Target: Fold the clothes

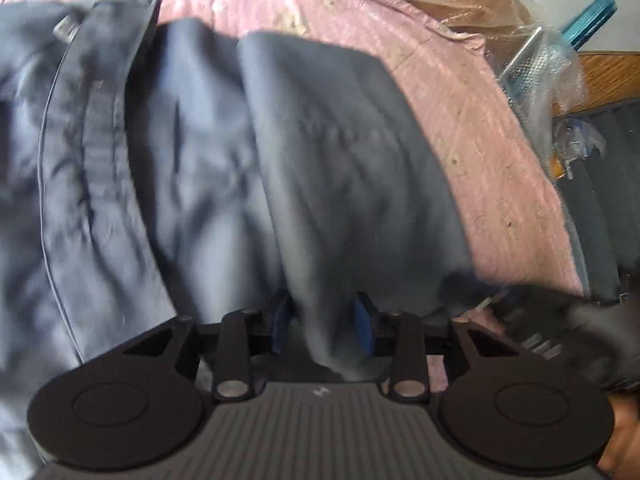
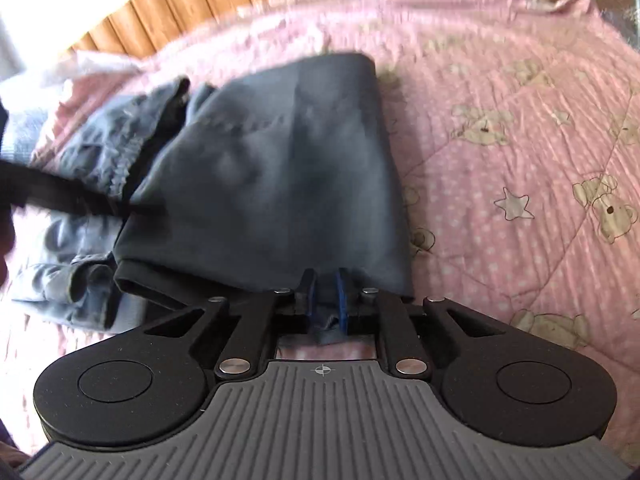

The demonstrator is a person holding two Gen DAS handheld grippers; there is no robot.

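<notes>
A pink quilt (image 2: 500, 128) printed with bears and stars is spread over the bed, and wooden paneling (image 2: 168, 12) is seen at 11 o'clock in the right wrist view. On the quilt the dark grey trousers (image 2: 272, 168) are laid, with their folded edge toward 12 o'clock. A crumpled blue garment (image 2: 92, 152) is seen beside them at 9 o'clock. A fold of the trousers (image 1: 320, 184) is pinched by the left gripper (image 1: 325, 320), with cloth bunched between its blue pads. The right gripper (image 2: 324, 300) is pressed together on the trousers' near edge at 6 o'clock.
</notes>
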